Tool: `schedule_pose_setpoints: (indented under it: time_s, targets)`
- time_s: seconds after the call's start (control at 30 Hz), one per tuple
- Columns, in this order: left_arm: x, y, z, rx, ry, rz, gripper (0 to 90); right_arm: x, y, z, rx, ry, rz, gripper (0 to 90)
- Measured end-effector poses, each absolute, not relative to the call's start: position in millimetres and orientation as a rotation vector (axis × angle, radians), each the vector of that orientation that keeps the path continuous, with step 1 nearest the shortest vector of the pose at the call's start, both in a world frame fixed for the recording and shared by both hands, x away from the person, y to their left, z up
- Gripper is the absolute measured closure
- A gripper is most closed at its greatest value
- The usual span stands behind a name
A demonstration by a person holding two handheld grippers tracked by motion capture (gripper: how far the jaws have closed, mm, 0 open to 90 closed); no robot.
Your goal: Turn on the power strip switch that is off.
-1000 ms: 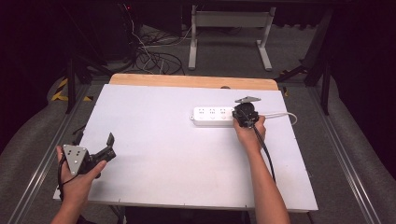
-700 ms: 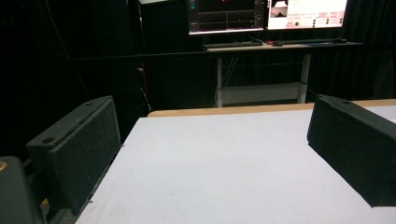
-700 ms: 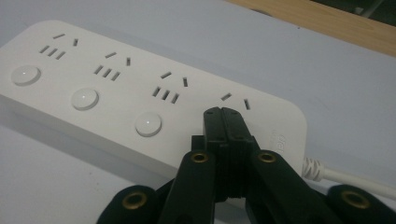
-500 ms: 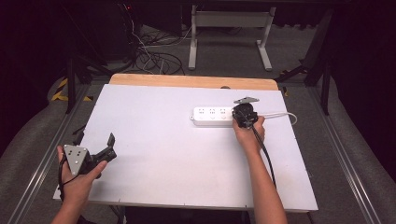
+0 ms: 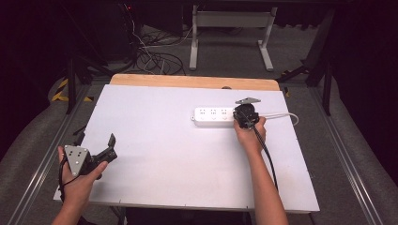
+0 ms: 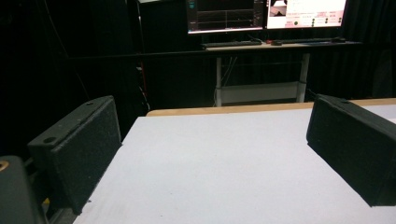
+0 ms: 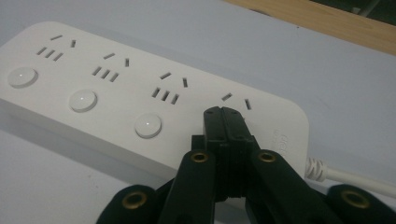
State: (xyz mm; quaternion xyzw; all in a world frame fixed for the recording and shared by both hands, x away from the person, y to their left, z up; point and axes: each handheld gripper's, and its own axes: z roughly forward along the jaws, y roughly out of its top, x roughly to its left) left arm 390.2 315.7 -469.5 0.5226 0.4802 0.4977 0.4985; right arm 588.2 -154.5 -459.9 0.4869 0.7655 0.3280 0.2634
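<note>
power strip (image 5: 213,117): white glossy plastic bar with rounded corners, four socket groups and round buttons, on the matte white table (image 5: 178,154)
right gripper (image 7: 225,123): jaws pressed together, tips down on the strip's cord-end socket, nothing pinched
left gripper (image 5: 111,145): well off from the strip, near the table's corner, rough black pads (image 6: 79,149) spread wide, empty

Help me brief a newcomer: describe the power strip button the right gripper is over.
On the white table, find the white power strip near the far edge. Its round buttons run along the near side; the closed right gripper covers the one nearest the cord, while three others stay uncovered.
</note>
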Motion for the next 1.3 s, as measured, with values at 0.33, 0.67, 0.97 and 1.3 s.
schedule_pose_setpoints:
  time_s: [0.33, 0.67, 0.97, 1.3]
  targets:
    - [390.4, 315.5, -469.6, 1.267, 1.161, 1.204, 3.6, 588.5, -155.0, -460.0, 1.32, 2.069, 0.892, 90.0]
    - [390.5, 315.5, -469.8, 1.27, 1.163, 1.205, 3.8, 588.6, -155.9, -460.2, 1.324, 2.069, 0.899, 90.0]
    - [390.2, 315.7, -469.8, 1.27, 1.164, 1.205, 3.9, 587.6, -156.7, -462.0, 1.326, 2.058, 0.916, 90.0]
    - [390.0, 316.3, -470.0, 1.269, 1.166, 1.204, 4.2, 586.3, -158.0, -463.9, 1.33, 2.049, 0.936, 90.0]
